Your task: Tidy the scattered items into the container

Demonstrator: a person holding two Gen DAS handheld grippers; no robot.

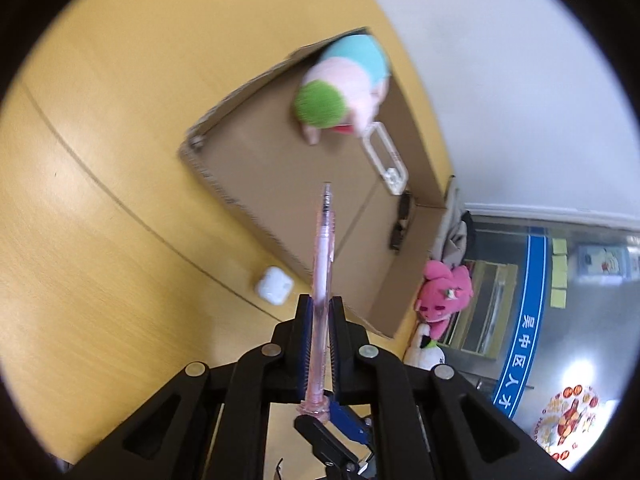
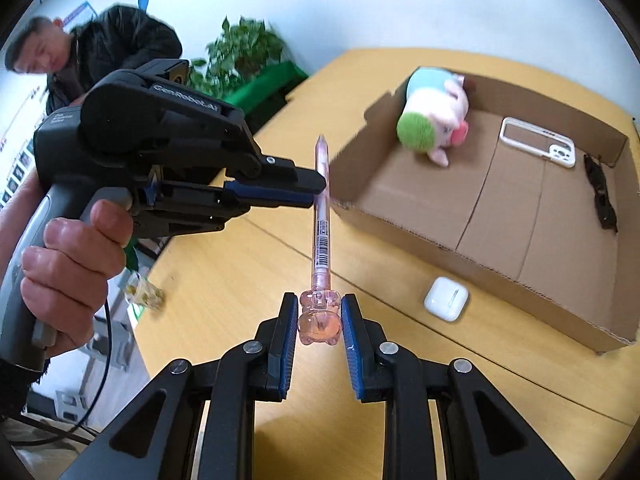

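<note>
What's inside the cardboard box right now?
Inside the cardboard box: a plush toy at the far corner, a clear phone case, and a dark item I can't identify by the side wall. What's under the plush is hidden.

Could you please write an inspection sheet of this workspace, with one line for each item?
Surface: yellow wooden table, a seam line across it.
Job's things: pink pen held in the air by both grippers; white earbuds case on the table beside the cardboard box; plush toy, phone case and a dark item inside the box.
Clutter: nothing seen on the table.
Grippers: left gripper shut on the pen's barrel; right gripper closed on its bear-shaped end.
Cables: a dark cable hangs below the left hand.
Surroundings: white wall, green plant, a person in a dark jacket; pink plush beyond the table.
</note>
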